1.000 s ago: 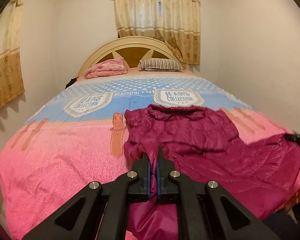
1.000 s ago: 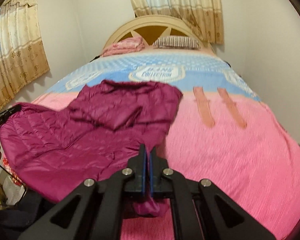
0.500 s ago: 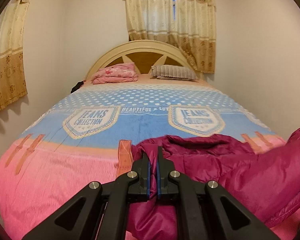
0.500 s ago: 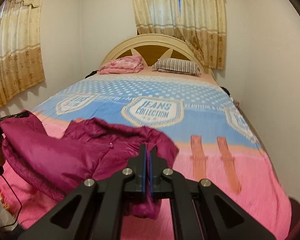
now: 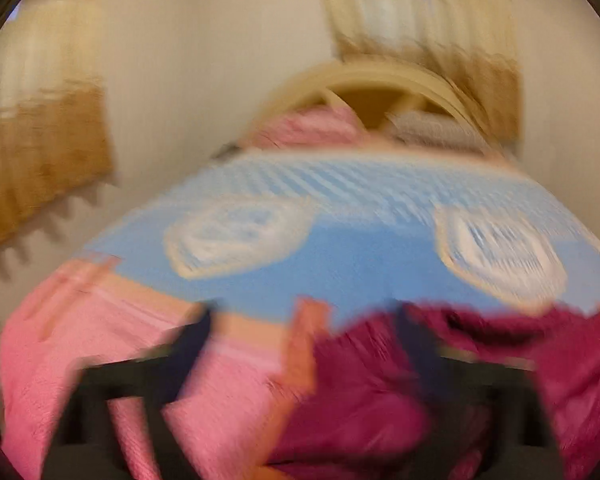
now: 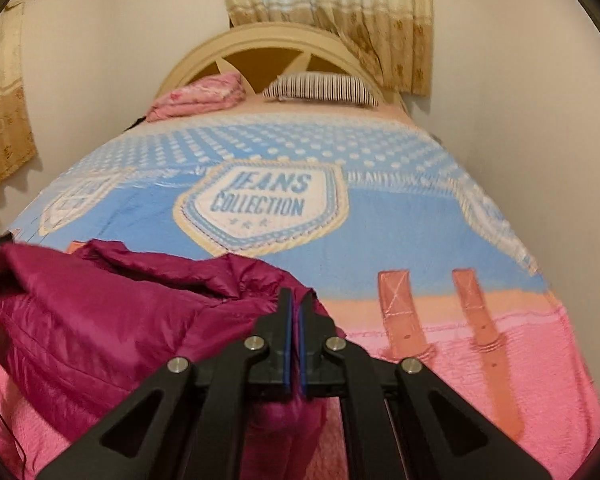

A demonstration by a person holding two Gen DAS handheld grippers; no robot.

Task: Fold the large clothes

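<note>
The magenta puffer jacket (image 6: 100, 328) lies bunched at the foot end of the bed, on the pink band of the bedspread (image 6: 500, 360), with its far edge reaching the blue band. The right gripper (image 6: 294, 316) is clamped tight on a fold of the jacket's fabric, which hangs out below the pads. The left gripper (image 5: 304, 344) has just been opening and now stands wide – the view is badly blurred, but the jacket shows beside and around its right finger (image 5: 416, 344) with no pad pressing on it, so that corner looks let go.

Beyond the jacket sit a folded pink blanket (image 6: 198, 96) and a striped pillow (image 6: 320, 86) at the headboard (image 6: 272, 40).

The risk from here, as a judgement: with only one side held, the slippery padded fabric may slump or spring back, so the fold lands crooked – and a further pull by the right gripper could drag the whole heap sideways rather than lay it flat
</note>
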